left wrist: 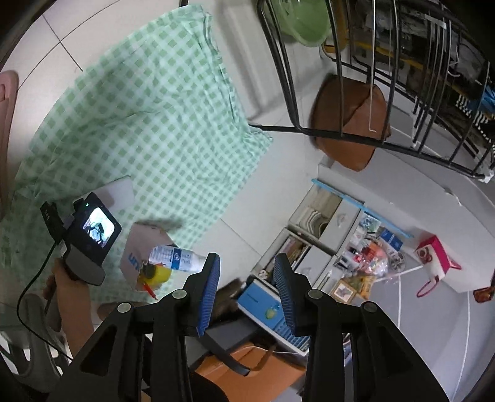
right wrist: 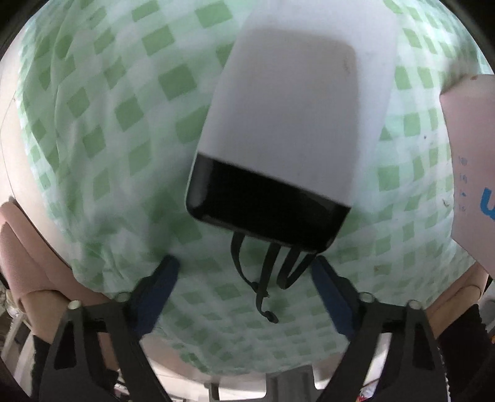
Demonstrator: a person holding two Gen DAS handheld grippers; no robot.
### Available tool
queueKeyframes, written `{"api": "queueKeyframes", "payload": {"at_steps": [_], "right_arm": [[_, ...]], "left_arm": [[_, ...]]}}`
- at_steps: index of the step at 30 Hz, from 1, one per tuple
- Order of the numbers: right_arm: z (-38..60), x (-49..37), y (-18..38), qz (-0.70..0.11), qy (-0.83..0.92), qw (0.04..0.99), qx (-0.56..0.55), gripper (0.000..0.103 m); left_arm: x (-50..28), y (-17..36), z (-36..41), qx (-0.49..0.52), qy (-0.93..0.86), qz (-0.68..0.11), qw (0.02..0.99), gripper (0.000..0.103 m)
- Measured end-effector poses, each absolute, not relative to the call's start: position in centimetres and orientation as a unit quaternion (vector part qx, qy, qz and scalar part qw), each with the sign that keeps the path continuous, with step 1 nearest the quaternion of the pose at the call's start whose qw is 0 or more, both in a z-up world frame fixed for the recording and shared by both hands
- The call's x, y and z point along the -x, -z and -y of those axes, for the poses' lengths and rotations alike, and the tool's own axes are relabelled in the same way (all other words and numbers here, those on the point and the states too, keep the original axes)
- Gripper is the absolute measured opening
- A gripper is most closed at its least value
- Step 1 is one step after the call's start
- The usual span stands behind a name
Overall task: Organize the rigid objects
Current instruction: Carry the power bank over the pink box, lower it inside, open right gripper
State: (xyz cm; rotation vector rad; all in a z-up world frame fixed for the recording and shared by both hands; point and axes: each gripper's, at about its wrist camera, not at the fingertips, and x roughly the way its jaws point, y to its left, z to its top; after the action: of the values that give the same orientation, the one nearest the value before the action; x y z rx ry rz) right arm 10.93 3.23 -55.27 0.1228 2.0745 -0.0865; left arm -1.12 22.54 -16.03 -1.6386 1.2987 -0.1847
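A white power bank with a black end and a black cord point(right wrist: 278, 139) lies on the green checked cloth point(right wrist: 108, 123), just ahead of my right gripper point(right wrist: 244, 278), which is open and empty with a finger on each side of the cord. A cardboard box point(left wrist: 145, 250) on the cloth holds a white bottle with a blue label point(left wrist: 176, 258) and a yellow object point(left wrist: 157, 273). The box edge also shows in the right wrist view point(right wrist: 470, 160). My left gripper point(left wrist: 247, 272) is open and empty, held up beyond the table edge. The right gripper's body point(left wrist: 89, 235) shows at the left.
A black wire rack point(left wrist: 386, 92) stands behind the table with a brown lid point(left wrist: 349, 123) and a green bowl point(left wrist: 297, 21). Below lie a drawer unit point(left wrist: 318, 228), a blue box point(left wrist: 269, 312), a pink bag point(left wrist: 436, 259) and an orange stool point(left wrist: 247, 371).
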Motion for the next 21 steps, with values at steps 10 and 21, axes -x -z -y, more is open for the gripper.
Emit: {"api": "queueKeyframes", "payload": {"at_steps": [10,21], "right_arm": [[0.3,-14.0,52.0,-0.859,-0.006,0.498,-0.116,0.01],[8.1,-14.5,39.6,-0.783,-0.118,0.515,-0.329,0.005]], "left_arm": [[1.9,16.4,-24.0,0.686,0.066,-0.526,0.498,0.034],[2.8,15.9,-25.5,0.706,0.03,-0.498,0.503,0.034]]}}
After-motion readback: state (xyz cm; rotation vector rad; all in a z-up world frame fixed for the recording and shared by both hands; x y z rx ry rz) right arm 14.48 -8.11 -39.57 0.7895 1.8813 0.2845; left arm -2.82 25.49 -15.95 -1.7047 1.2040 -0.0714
